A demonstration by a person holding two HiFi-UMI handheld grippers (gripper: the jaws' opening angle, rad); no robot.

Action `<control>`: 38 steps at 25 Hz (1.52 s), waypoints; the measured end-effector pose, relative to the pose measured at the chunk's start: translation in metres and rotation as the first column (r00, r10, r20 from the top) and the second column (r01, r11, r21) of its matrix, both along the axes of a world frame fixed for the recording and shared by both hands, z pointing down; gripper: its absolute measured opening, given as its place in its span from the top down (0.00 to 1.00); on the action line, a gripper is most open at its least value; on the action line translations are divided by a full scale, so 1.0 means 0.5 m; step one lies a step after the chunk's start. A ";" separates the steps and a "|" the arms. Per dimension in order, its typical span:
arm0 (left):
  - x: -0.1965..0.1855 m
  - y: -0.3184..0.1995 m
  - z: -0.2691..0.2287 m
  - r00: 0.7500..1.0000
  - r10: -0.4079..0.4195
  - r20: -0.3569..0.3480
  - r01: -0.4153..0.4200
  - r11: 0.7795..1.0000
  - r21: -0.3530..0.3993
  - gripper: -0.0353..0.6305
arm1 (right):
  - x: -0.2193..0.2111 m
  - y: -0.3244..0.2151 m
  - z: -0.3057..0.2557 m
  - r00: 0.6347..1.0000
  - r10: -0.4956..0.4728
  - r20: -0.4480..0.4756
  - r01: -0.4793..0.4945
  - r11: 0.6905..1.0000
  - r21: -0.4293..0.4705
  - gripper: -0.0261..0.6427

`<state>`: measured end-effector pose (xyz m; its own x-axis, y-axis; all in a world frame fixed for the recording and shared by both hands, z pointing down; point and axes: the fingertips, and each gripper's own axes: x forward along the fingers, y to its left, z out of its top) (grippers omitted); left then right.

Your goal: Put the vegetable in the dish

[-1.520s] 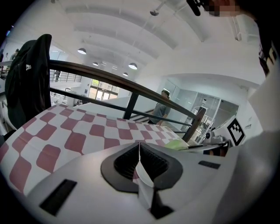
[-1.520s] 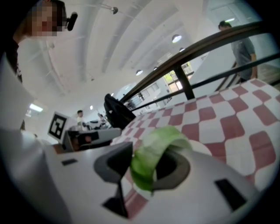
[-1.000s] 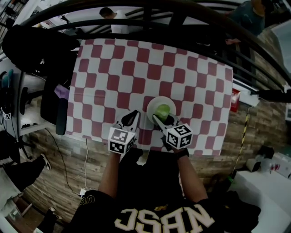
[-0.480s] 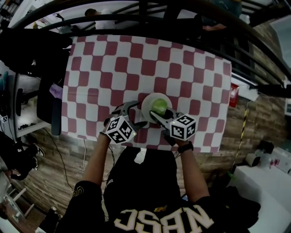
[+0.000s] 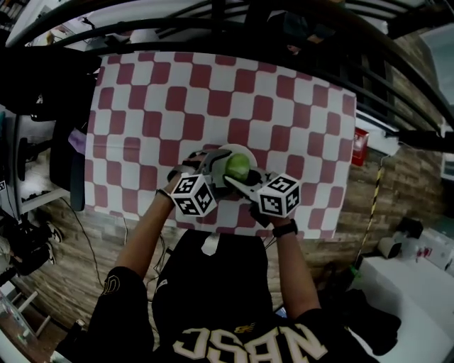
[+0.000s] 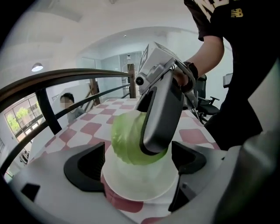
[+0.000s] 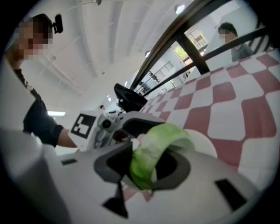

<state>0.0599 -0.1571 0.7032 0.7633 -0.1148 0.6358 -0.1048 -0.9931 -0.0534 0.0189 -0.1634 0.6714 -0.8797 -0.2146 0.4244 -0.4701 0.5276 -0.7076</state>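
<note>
A pale green leafy vegetable hangs just over the white dish near the table's front edge. My right gripper is shut on it, and the leaf fills the gap between those jaws. In the left gripper view, a right finger presses the vegetable above the dish. My left gripper reaches the dish from the left. Its jaws are opening wide, with the dish's near rim between them and the pads off it. I cannot tell whether the vegetable touches the dish.
The red-and-white checked tablecloth covers the table, and the part beyond the dish is bare. A black curved railing runs along the far side. A dark chair stands left of the table, and a red item sits at its right edge.
My left gripper went from shut beside the dish to wide open around the dish's left rim. The right gripper keeps the vegetable over the dish.
</note>
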 end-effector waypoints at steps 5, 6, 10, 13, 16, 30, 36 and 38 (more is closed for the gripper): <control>0.025 -0.005 -0.002 0.999 0.028 -0.014 -0.028 0.999 0.026 0.23 | 0.012 -0.003 -0.005 0.999 -0.015 0.044 0.015 1.000 -0.001 0.74; 0.028 -0.003 -0.001 0.999 0.038 -0.010 -0.038 0.999 0.028 0.24 | 0.013 -0.003 -0.006 0.998 -0.019 0.053 0.019 1.000 0.001 0.74; 0.036 -0.001 0.001 0.999 0.040 -0.004 -0.040 0.999 0.009 0.28 | 0.023 -0.005 -0.011 0.995 -0.014 0.101 0.015 1.000 -0.003 0.74; 0.036 0.007 0.000 0.999 0.043 0.017 -0.042 0.998 -0.042 0.29 | 0.027 0.001 -0.015 0.992 -0.029 0.125 0.031 0.999 -0.012 0.74; 0.028 0.021 0.000 0.994 0.075 0.081 -0.071 0.996 -0.060 0.29 | 0.030 0.023 -0.013 0.992 -0.089 0.094 0.088 0.996 0.007 0.71; -0.037 0.001 0.012 0.723 0.193 0.663 -0.472 0.839 0.271 0.30 | 0.193 -0.007 -0.075 0.978 0.160 0.133 -0.172 0.982 0.081 0.65; -0.028 -0.013 0.030 0.572 0.203 0.795 -0.608 0.755 0.245 0.30 | 0.200 -0.033 -0.099 0.965 0.208 0.159 -0.226 0.969 0.102 0.65; -0.018 -0.005 0.041 0.546 0.221 0.808 -0.640 0.732 0.233 0.30 | 0.201 -0.034 -0.102 0.963 0.214 0.162 -0.232 0.967 0.106 0.65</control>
